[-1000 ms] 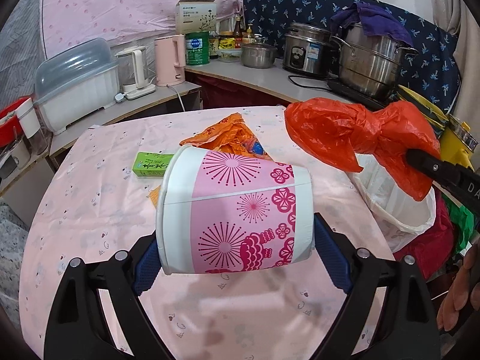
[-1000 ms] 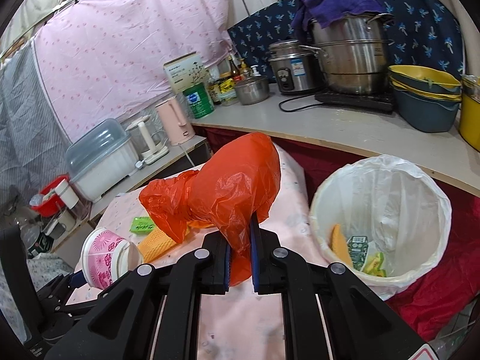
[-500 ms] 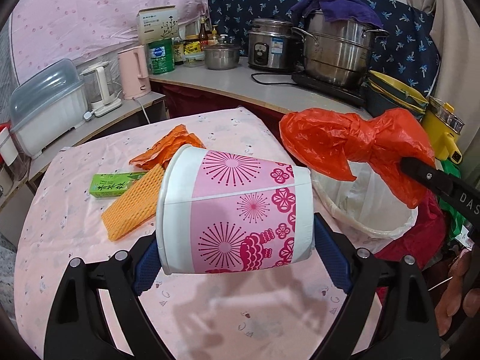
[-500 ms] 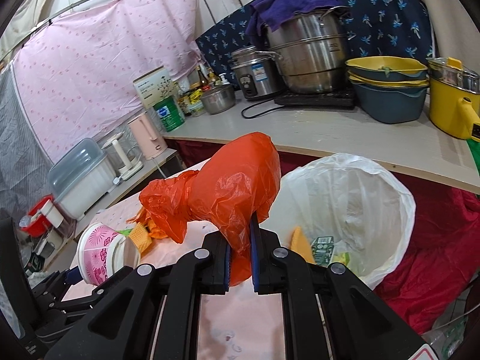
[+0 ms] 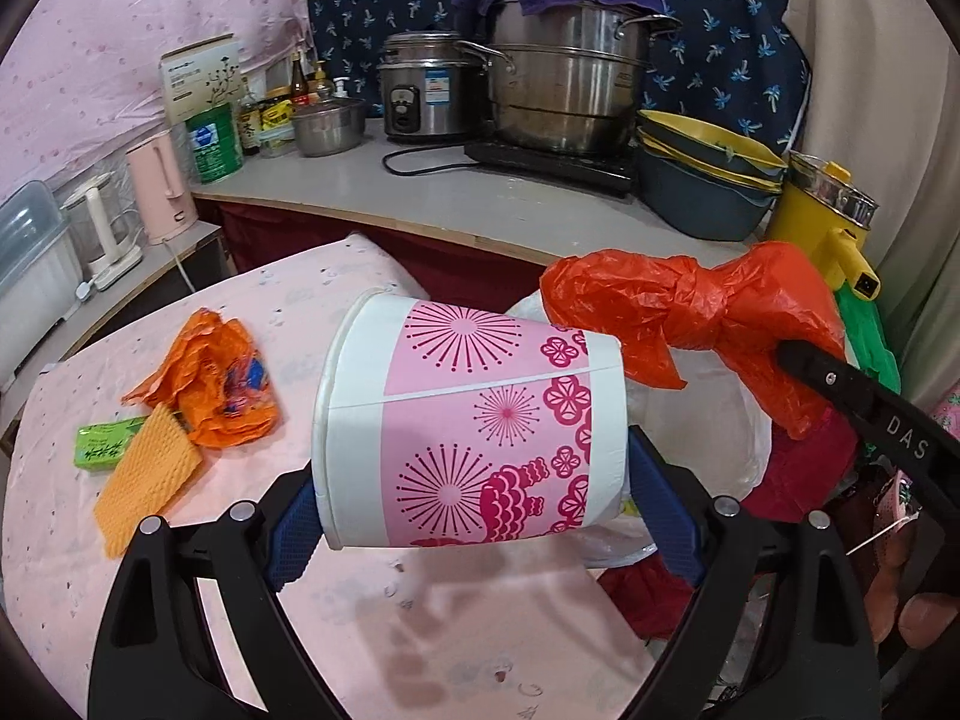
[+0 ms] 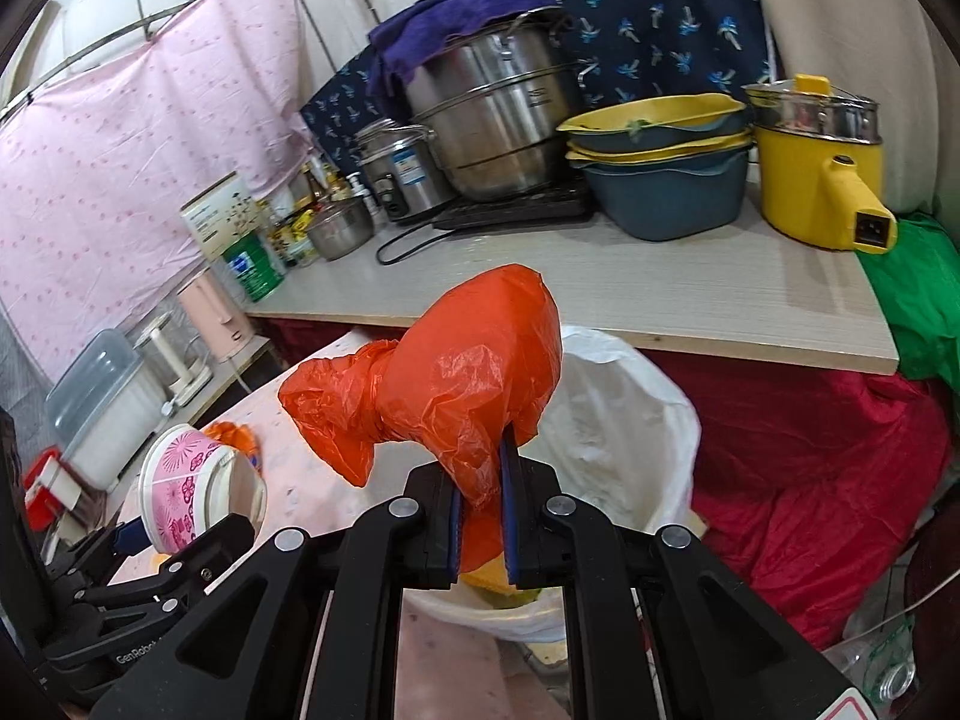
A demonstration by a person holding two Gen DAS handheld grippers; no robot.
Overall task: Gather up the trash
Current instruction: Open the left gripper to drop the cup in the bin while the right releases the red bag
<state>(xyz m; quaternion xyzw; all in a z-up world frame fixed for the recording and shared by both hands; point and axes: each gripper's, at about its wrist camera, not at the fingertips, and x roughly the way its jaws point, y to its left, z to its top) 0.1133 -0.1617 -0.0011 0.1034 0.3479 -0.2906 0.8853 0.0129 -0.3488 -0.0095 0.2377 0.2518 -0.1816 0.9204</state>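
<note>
My left gripper (image 5: 474, 516) is shut on a pink and white paper cup (image 5: 474, 429), held on its side above the pink table's right edge. My right gripper (image 6: 480, 501) is shut on a knotted orange plastic bag (image 6: 462, 372) and holds it over the white-lined bin (image 6: 624, 420). The bag (image 5: 690, 312) and the bin liner (image 5: 708, 420) also show in the left wrist view, to the right of the cup. The cup (image 6: 192, 480) shows at the lower left of the right wrist view. On the table lie a crumpled orange wrapper (image 5: 216, 384), a yellow-orange wafer piece (image 5: 147, 480) and a small green carton (image 5: 102, 447).
The pink table (image 5: 240, 570) meets a counter (image 6: 660, 300) with a steel steamer pot (image 5: 564, 90), rice cooker (image 5: 426, 96), stacked basins (image 6: 666, 168) and a yellow electric pot (image 6: 822, 174). Red cloth (image 6: 810, 480) hangs beside the bin. A pink kettle (image 5: 159, 186) stands at the left.
Both grippers have moved right, toward the bin, with their loads. The orange bag has gone from beside the bin to above its mouth. The table trash now lies further left.
</note>
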